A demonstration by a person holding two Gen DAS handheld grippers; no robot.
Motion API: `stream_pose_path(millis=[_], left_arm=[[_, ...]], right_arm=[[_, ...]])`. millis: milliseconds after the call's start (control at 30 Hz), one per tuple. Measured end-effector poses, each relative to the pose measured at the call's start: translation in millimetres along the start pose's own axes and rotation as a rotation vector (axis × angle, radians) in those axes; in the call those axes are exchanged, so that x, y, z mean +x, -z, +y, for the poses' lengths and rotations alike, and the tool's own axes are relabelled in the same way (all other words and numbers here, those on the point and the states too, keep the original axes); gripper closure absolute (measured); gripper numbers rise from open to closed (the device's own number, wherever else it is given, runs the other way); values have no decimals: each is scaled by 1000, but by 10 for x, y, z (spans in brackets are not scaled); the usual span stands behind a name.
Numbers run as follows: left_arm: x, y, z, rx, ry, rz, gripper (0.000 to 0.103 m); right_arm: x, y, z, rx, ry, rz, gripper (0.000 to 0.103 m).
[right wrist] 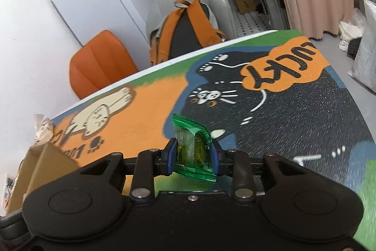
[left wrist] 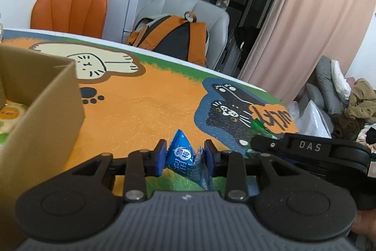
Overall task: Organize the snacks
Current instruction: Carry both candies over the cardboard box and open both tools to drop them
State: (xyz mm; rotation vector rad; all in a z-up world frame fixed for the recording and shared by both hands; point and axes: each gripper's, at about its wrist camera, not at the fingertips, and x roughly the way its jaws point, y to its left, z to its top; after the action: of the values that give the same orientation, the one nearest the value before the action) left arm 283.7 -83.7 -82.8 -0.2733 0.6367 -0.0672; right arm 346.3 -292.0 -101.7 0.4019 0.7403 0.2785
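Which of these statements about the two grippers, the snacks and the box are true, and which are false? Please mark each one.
1. The left gripper holds a blue snack packet between its jaws. True.
2. The right gripper is open and holds nothing. False: its jaws are shut on a green snack packet.
3. A cardboard box stands on the cat-print table mat, to the left of the left gripper. True.
4. The backpack lies on the table mat. False: it sits on a grey chair behind the table.
5. The chair at the far side of the table, left of the backpack, is blue. False: that orange chair is plainly orange.
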Motion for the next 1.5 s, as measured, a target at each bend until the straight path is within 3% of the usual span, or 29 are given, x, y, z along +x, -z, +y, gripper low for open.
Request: stream_pose_path(millis=[400,767,1000,1500], left_arm=[[-645,3,34,8,26,-106,70],[-1369,-52,129,23,45,-238,70],[-1669,-73,328,11,11,-294,70],[-1928,-104,1026,-77,-58,-313,70]], right_arm=[[-526,223,361,-53,-46,-68,72],[-945,347,806,-108,-140,-129,72],[-1030,413,1114,-142,-184,-147,72],[-936,566,1624,-186,-229,-127,72]])
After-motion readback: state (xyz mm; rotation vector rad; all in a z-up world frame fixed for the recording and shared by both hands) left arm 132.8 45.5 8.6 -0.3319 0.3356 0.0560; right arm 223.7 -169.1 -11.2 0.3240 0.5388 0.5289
